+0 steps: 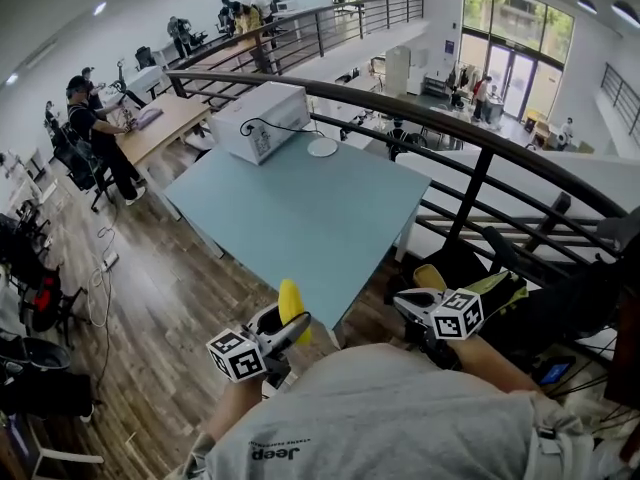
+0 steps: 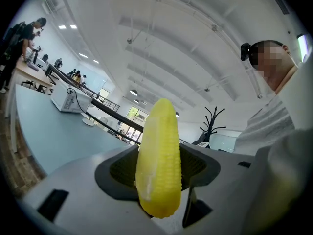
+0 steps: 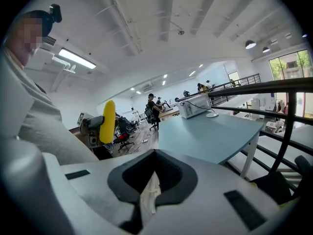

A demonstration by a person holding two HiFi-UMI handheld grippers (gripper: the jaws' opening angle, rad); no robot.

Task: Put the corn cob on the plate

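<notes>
Looking down in the head view, I see my left gripper (image 1: 283, 333) low at the near edge of the pale blue bench (image 1: 310, 218), its jaws clamped on the yellow corn cob (image 1: 291, 306), which stands up out of them. My right gripper (image 1: 412, 306) hangs just off the bench's near corner, well apart from the left one. The plate (image 1: 322, 147) sits at the far end of the bench, just beside a white microwave (image 1: 262, 121).

In the left gripper view, the corn cob (image 2: 159, 175) stands upright and slightly tilted, pinched at its lower part between my jaws. The bench (image 2: 54, 131) stretches away on the left, with the microwave (image 2: 66, 98) and the plate (image 2: 88, 122) far off on it.

In the right gripper view, my jaws are together with nothing between them. The corn cob (image 3: 107, 121) shows off to the left in the other gripper, and the plate (image 3: 212, 115) lies on the bench (image 3: 210, 136) next to the microwave (image 3: 194, 106).
</notes>
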